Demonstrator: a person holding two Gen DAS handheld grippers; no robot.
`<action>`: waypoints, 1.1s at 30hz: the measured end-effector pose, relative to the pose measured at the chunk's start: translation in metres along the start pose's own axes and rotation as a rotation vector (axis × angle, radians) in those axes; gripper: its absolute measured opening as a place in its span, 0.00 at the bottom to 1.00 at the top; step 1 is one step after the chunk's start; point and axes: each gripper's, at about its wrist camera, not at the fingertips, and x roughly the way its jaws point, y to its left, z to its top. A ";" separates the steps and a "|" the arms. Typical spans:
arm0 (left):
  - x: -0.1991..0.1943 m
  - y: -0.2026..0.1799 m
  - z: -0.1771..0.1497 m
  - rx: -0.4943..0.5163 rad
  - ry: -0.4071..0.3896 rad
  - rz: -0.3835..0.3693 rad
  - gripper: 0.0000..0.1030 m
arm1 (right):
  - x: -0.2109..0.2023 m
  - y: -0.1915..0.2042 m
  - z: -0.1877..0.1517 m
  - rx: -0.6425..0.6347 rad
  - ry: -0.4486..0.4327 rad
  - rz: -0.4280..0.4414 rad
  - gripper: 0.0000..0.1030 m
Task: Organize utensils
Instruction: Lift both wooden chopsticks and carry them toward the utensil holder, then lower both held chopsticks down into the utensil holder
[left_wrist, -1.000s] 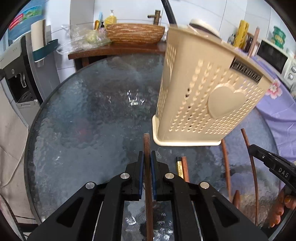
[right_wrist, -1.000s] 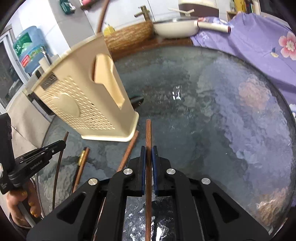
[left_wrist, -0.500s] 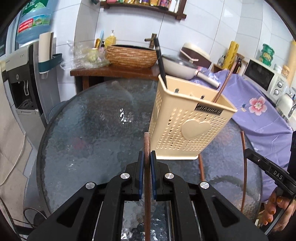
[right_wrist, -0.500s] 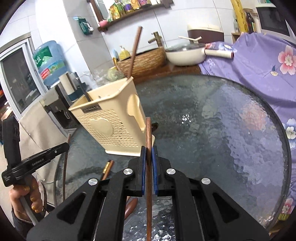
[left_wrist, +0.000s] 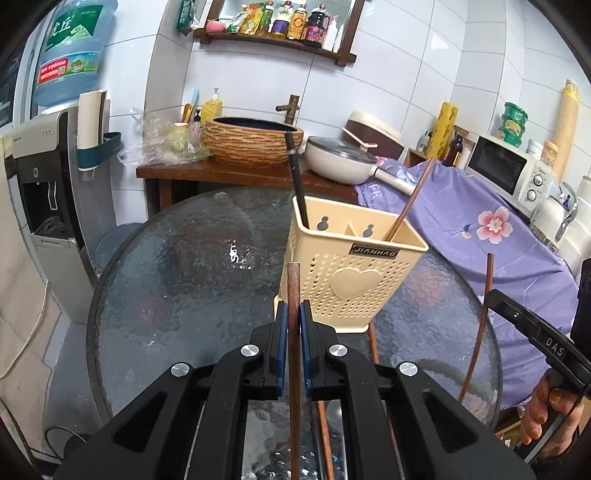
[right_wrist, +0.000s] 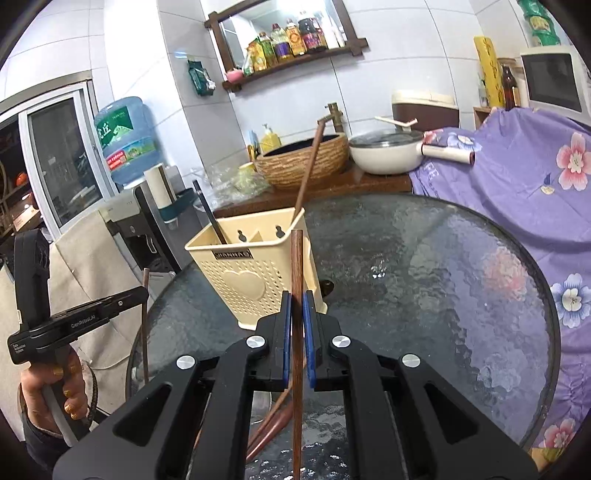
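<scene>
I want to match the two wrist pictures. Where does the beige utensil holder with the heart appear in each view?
Left wrist view: the utensil holder stands right of centre, behind the left claw, which grips a brown chopstick.
Right wrist view: the holder stands left of centre, behind the right claw.
Shared landmark: the woven brown basin behind the glass table.

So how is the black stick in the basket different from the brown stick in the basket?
The black stick is dark and stands in the left compartment of the basket, leaning left. The brown stick is reddish wood, sits in the right compartment and leans right. In the right wrist view the brown stick reaches higher above the rim than the black one. Both are thin and long, and no gripper holds either.
</scene>
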 end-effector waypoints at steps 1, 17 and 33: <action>-0.003 -0.001 0.001 0.004 -0.007 0.001 0.07 | -0.002 0.000 0.001 -0.002 -0.005 0.002 0.07; -0.033 -0.008 0.012 0.018 -0.078 -0.027 0.07 | -0.032 0.016 0.020 -0.044 -0.104 0.019 0.07; -0.062 -0.016 0.029 0.030 -0.160 -0.040 0.07 | -0.052 0.031 0.042 -0.081 -0.169 0.030 0.07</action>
